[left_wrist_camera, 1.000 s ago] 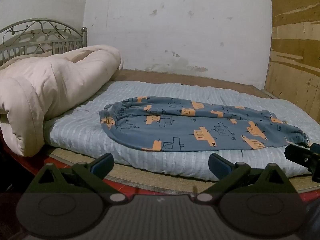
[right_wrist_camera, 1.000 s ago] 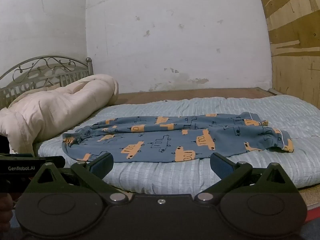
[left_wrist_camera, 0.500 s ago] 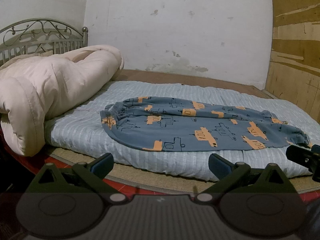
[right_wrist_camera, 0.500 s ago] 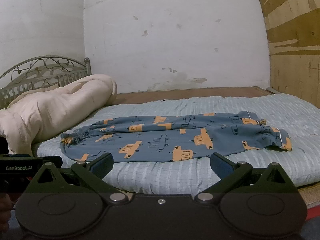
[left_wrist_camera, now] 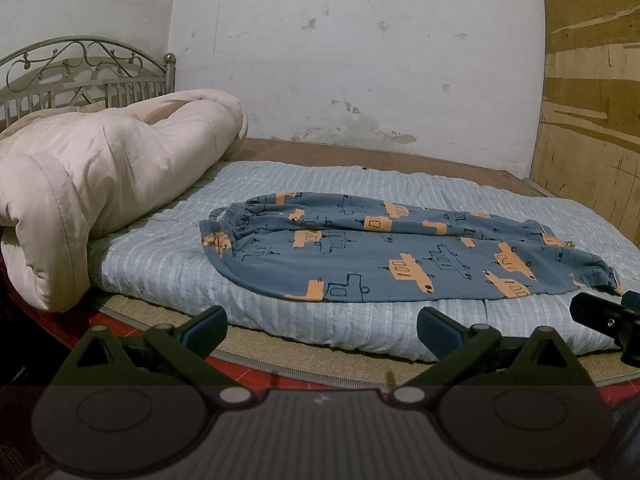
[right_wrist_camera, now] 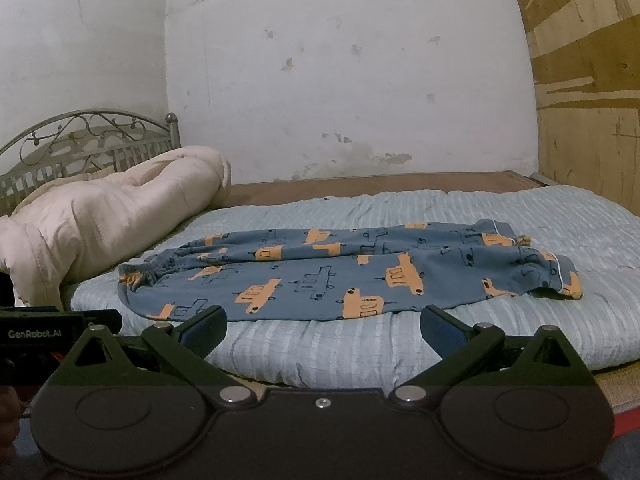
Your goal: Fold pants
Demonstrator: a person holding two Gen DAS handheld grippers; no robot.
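Note:
Blue pants with orange vehicle prints (left_wrist_camera: 384,248) lie flat on a light blue quilted mat (left_wrist_camera: 168,264), folded lengthwise, waistband to the left and leg cuffs to the right. They show in the right wrist view too (right_wrist_camera: 340,276). My left gripper (left_wrist_camera: 322,326) is open and empty, short of the mat's near edge. My right gripper (right_wrist_camera: 323,325) is open and empty, just short of the pants' near edge. The right gripper's tip also shows at the far right of the left wrist view (left_wrist_camera: 600,316).
A rolled cream comforter (left_wrist_camera: 92,184) lies at the left end of the bed, before a metal headboard (left_wrist_camera: 84,76). A white wall stands behind and a plywood panel (left_wrist_camera: 592,120) at the right. A woven mat and red floor edge (left_wrist_camera: 280,376) run below the mat.
Both grippers have moved slightly closer to the bed. The pants have not moved and both grippers stay open.

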